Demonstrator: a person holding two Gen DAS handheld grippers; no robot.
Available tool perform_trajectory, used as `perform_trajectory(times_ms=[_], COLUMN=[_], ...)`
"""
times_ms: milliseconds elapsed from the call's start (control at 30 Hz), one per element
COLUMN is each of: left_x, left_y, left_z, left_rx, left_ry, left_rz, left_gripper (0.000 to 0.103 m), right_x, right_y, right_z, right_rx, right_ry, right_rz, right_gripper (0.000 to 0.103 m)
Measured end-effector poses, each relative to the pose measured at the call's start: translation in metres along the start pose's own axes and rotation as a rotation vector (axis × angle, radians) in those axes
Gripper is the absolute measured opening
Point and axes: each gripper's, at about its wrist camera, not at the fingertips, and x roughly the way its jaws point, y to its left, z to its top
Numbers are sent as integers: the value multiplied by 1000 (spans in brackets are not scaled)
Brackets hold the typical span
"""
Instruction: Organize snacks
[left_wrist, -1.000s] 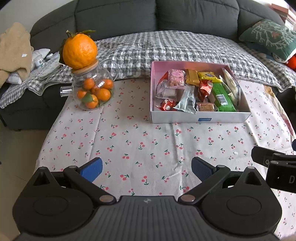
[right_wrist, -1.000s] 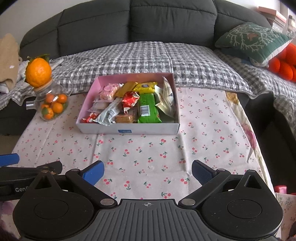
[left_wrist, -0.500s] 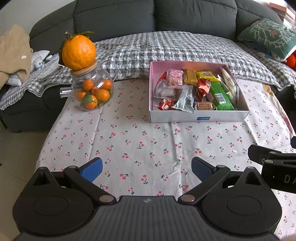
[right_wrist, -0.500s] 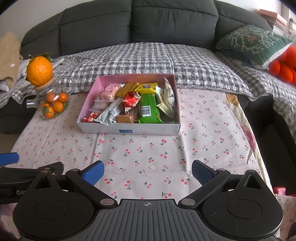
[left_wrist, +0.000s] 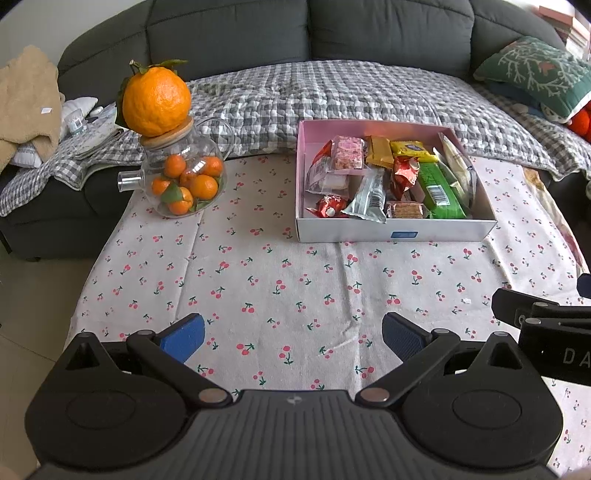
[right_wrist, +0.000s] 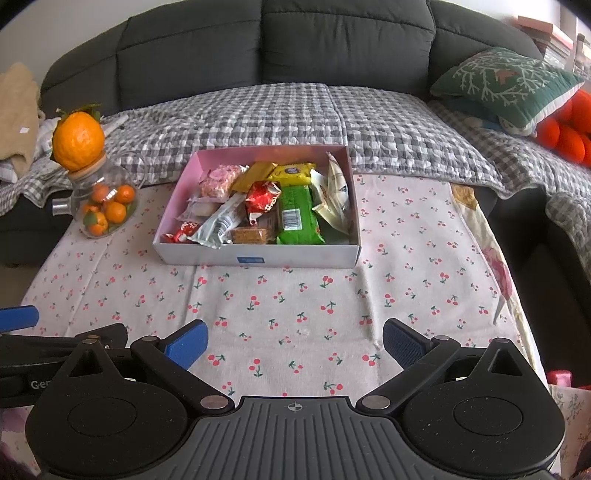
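A pink-lined white box (left_wrist: 395, 230) (right_wrist: 258, 254) sits at the far side of the cherry-print tablecloth, filled with several snack packets, among them a green bar (left_wrist: 439, 192) (right_wrist: 297, 216), a red wrapper (left_wrist: 404, 175) and a silver packet (left_wrist: 367, 197). My left gripper (left_wrist: 293, 336) is open and empty, well short of the box. My right gripper (right_wrist: 293, 341) is open and empty too, beside the left one; part of it shows at the right edge of the left wrist view (left_wrist: 546, 325).
A glass teapot of small oranges (left_wrist: 183, 181) (right_wrist: 103, 206) with a big orange on its lid (left_wrist: 157, 99) stands at the far left of the table. A dark sofa with a checked blanket (left_wrist: 332, 92) and a green cushion (right_wrist: 506, 83) lies behind.
Both grippers have drawn back slightly from the box; the scene has shifted a little. Both stay open and empty.
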Motion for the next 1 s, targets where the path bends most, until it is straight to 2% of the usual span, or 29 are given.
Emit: perform_trajectory(times_ms=[1000], left_x=[1], left_y=[0], left_z=[-1], left_rx=[2], left_ry=[4], left_rz=[1], left_gripper=[102], right_x=[1], right_y=[-1], right_z=[0], right_rx=[6], right_ry=[7], right_rz=[3], right_gripper=[102])
